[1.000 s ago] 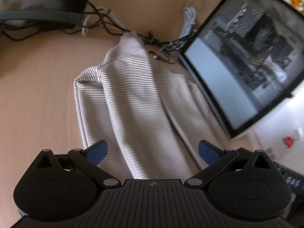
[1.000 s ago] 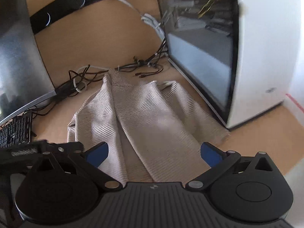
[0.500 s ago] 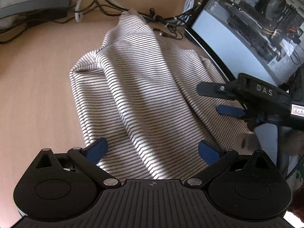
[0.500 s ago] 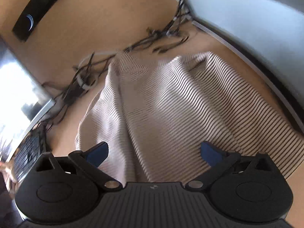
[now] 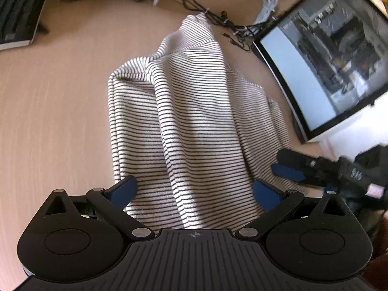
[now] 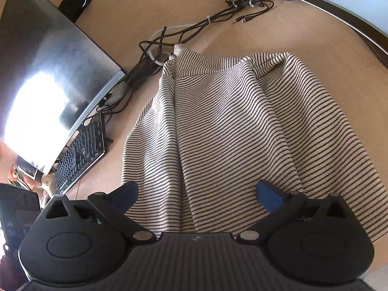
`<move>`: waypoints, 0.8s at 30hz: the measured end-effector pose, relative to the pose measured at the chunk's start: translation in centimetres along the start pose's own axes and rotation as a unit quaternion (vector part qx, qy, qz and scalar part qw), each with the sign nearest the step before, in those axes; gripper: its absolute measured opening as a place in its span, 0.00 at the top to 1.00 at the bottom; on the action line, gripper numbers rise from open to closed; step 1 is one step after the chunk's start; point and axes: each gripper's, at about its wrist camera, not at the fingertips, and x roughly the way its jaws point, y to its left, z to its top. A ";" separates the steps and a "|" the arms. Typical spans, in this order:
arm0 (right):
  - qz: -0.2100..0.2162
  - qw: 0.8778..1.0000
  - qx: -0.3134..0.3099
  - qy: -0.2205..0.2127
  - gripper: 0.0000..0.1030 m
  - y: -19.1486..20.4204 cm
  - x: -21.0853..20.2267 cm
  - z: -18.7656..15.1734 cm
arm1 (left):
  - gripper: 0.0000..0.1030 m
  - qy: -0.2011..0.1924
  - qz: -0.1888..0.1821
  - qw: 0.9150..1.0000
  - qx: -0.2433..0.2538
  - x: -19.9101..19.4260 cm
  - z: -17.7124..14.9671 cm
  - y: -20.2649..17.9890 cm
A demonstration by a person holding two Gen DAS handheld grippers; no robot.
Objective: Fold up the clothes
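No legible text or labels anywhere.

A computer desk point(image 5: 60, 97) in an office: monitor point(image 6: 48, 72), keyboard point(image 6: 80, 155), glass-sided PC case point(image 5: 327, 68), tangled cables point(image 6: 194, 29).

You have one striped garment point(image 5: 194, 126) lying on one wooden surface point(image 5: 60, 101). You hold two claws, the left claw point(image 5: 194, 191) and the right claw point(image 6: 196, 194), each with two blue fingers. One keyboard point(image 6: 80, 155), one curved monitor point(image 6: 48, 72), one computer case point(image 5: 327, 68) and one tangle of cables point(image 6: 194, 29) share it.
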 end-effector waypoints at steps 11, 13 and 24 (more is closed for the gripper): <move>-0.013 0.997 0.048 -0.059 0.00 -1.4 -1.5 1.1 | 0.26 -0.015 0.006 1.000 -0.011 2.1 0.3 -1.7; -0.042 0.997 -0.001 -0.060 0.00 -0.4 -1.3 1.1 | 0.35 -0.016 0.007 1.000 -0.002 2.0 0.1 -1.8; -0.062 0.995 0.026 -0.076 0.00 -0.7 -0.4 0.4 | 0.50 0.011 0.013 1.000 0.006 1.7 -1.1 -0.8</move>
